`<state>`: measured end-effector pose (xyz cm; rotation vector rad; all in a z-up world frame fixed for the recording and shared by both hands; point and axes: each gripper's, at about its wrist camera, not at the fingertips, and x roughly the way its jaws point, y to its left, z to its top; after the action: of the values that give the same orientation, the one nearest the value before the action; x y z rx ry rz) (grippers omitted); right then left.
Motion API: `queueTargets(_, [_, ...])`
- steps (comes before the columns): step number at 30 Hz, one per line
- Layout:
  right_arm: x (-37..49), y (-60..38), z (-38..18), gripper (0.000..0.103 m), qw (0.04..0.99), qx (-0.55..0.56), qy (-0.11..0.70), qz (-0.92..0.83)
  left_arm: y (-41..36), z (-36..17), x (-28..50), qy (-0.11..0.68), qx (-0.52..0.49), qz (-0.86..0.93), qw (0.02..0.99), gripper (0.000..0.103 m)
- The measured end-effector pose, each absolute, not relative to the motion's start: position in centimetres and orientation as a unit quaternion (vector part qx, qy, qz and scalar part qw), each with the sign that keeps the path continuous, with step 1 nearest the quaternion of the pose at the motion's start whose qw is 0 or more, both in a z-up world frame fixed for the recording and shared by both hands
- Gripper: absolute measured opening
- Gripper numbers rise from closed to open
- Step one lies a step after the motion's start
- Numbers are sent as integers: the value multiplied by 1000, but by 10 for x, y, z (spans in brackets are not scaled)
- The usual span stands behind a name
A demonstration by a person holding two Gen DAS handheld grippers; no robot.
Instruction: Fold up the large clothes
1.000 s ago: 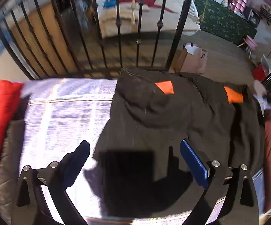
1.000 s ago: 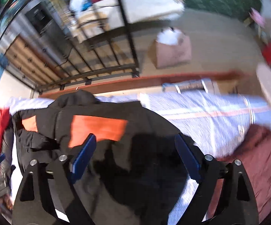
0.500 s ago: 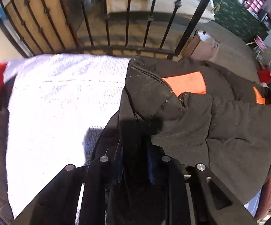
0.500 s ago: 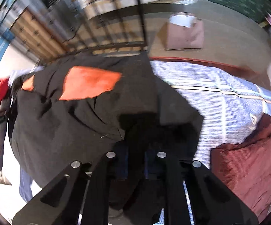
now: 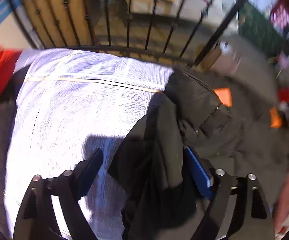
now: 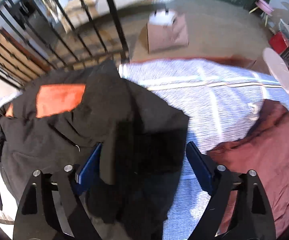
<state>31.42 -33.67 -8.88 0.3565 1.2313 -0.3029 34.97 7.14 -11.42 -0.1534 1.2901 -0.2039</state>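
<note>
Black jacket (image 5: 214, 132) lying bunched on the striped bed cover (image 5: 80, 108), near its railing edge.
My left gripper (image 5: 144, 160) and right gripper (image 6: 142, 156), jaws just opened wide, straddle loose folds; I should pinch one hem layer only.

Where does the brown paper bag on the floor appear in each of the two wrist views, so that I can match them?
Left wrist view: the brown paper bag is blurred, at upper right, just right of the black railing.
Right wrist view: the bag stands at top centre, right of the railing.
Shared landmark: the black jacket with orange patches, lying on the striped sheet.
</note>
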Motion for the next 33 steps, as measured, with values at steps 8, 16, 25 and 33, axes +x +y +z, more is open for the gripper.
queueTargets(8, [252,-343,-113,88,754,293,584,-71,104,-103,298,604,-163,-123,770,86])
queueTargets(16, [250,-342,-141,88,731,364,574,-56,80,-148,300,644,-140,-133,740,90])
queueTargets(25, [265,-354,-169,97,709,391,586,-28,79,-183,332,649,-144,-192,721,98])
queueTargets(33, [285,-351,-186,98,703,400,588,-22,100,-218,331,660,-281,-193,669,98])
